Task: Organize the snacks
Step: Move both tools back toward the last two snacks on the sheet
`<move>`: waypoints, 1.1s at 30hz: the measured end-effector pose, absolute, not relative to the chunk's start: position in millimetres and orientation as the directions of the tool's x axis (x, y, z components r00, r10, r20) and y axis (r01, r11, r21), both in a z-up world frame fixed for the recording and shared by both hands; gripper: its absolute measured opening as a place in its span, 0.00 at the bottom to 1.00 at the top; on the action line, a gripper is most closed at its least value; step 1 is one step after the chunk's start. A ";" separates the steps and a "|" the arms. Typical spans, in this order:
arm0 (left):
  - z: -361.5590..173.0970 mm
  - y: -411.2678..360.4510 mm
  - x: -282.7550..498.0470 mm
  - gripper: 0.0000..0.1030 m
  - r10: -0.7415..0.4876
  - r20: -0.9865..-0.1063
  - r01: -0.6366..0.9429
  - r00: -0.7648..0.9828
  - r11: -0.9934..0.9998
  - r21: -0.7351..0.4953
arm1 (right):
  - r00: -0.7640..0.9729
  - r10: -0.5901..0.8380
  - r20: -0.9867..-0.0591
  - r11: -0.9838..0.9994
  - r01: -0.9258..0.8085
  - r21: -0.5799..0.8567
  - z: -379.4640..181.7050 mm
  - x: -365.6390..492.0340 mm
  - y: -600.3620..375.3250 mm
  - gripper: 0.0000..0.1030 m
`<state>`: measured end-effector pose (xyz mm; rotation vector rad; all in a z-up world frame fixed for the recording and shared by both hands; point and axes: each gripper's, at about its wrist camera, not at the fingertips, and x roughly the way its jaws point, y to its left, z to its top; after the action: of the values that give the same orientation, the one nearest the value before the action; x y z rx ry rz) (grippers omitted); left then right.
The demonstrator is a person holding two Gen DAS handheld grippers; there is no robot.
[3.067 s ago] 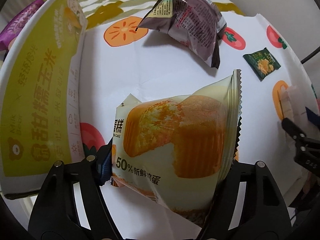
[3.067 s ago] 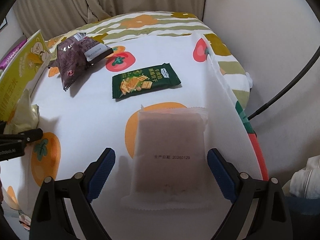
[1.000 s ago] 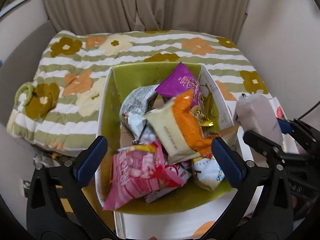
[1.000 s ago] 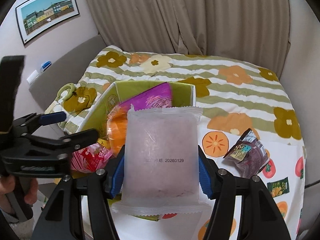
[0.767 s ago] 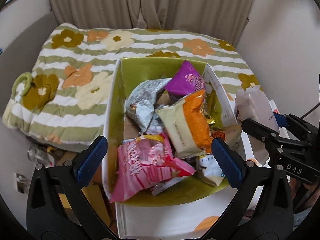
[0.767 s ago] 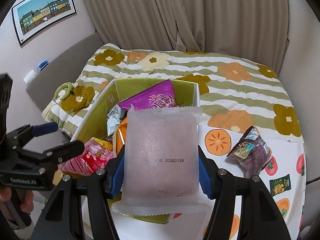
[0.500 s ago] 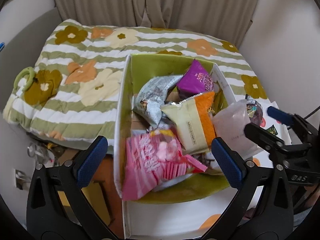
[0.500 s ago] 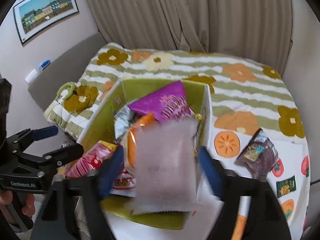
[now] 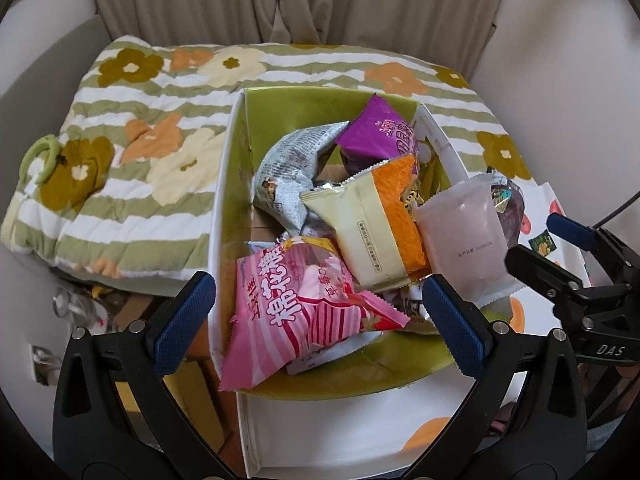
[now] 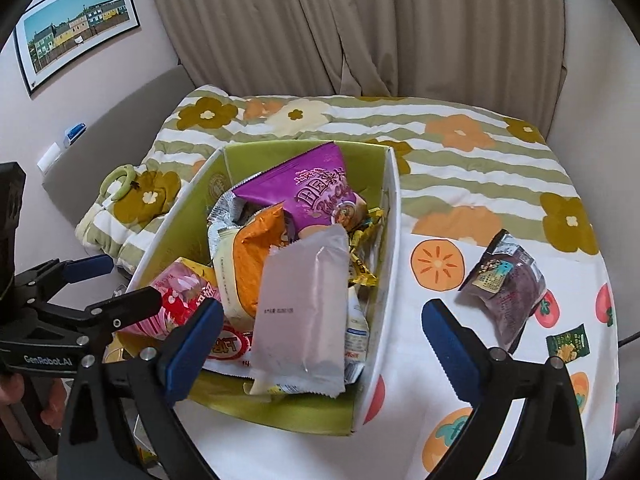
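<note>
A green-lined cardboard box (image 9: 236, 184) (image 10: 390, 272) holds several snack packets. A frosted pale-pink packet (image 10: 302, 304) (image 9: 466, 244) lies on top at the box's right side. A pink striped packet (image 9: 300, 312), a cream-and-orange packet (image 9: 376, 224) and a purple packet (image 10: 308, 192) lie in the box too. My left gripper (image 9: 318, 320) is open and empty above the box's near end. My right gripper (image 10: 322, 348) is open and empty above the box. A dark purple packet (image 10: 508, 284) and a small green packet (image 10: 568, 342) lie on the tablecloth to the right.
The box stands at the left edge of a white fruit-print tablecloth (image 10: 440, 264). A bed with a striped floral quilt (image 9: 160, 128) lies behind. A green ring (image 9: 38, 156) lies on the quilt. Curtains and walls close the back.
My right gripper opened and let go of the frosted pink packet, which dropped into the box. Earlier my left gripper put the cake packet into the box and opened.
</note>
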<state>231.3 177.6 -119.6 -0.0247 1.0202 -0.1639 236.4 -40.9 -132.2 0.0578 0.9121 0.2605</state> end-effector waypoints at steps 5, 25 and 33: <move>-109.7 166.4 218.8 0.99 -0.129 -0.835 0.092 0.535 0.991 -0.094 | 0.590 0.263 -0.763 0.963 -0.212 0.167 -126.2 225.2 -57.6 0.96; -86.1 -40.0 165.9 0.99 -0.190 -0.780 0.179 0.596 0.979 -0.102 | 0.656 0.216 -0.723 0.974 -0.199 0.111 -97.3 150.2 -236.9 0.96; -98.8 -118.2 181.2 0.99 -0.198 -0.804 0.254 0.560 0.965 -0.061 | 0.649 0.153 -0.745 0.987 -0.139 0.082 -109.7 143.4 -306.6 0.96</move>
<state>181.2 -118.2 -98.8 0.0642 0.9393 -0.2664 143.4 -306.6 -109.7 0.0181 0.8479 0.1659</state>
